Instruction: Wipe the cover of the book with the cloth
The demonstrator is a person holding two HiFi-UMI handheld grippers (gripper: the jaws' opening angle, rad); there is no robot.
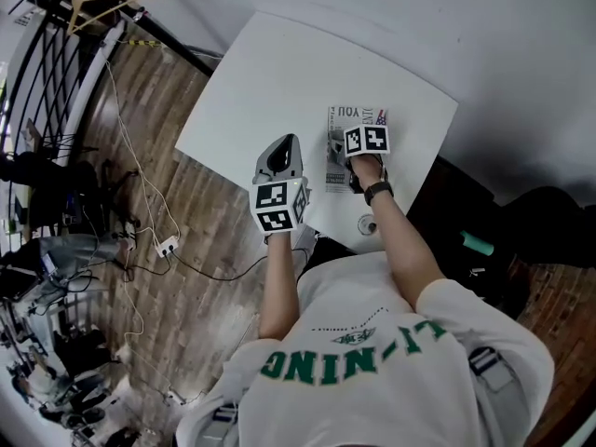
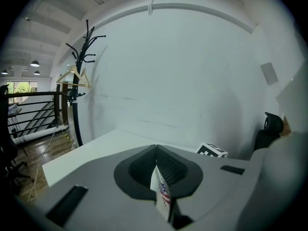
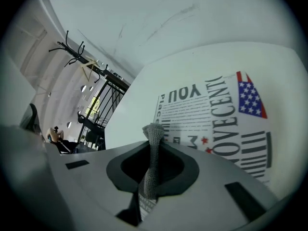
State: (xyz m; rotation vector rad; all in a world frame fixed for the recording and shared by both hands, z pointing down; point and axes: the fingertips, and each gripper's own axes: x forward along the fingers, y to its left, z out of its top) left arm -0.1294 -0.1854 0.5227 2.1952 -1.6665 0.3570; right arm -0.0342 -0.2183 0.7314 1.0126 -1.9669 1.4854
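The book (image 1: 354,119), white with black lettering and a flag print, lies flat on the white table (image 1: 261,82). My right gripper (image 1: 337,145) sits over its cover, shut on a grey knitted cloth (image 3: 151,162) that sticks up past the fingertips. In the right gripper view the gripper (image 3: 153,129) points across the book (image 3: 226,119). My left gripper (image 1: 287,147) is to the left of the book, apart from it in the head view. Its jaws (image 2: 156,148) are closed, with a thin white sheet (image 2: 161,191) with red and blue print standing between them.
A small round object (image 1: 367,223) sits on the table near the front edge. Left of the table is wooden floor with cables and a power strip (image 1: 168,246). A coat rack (image 2: 79,81) stands by the white wall behind the table. The right gripper's marker cube (image 2: 212,150) shows in the left gripper view.
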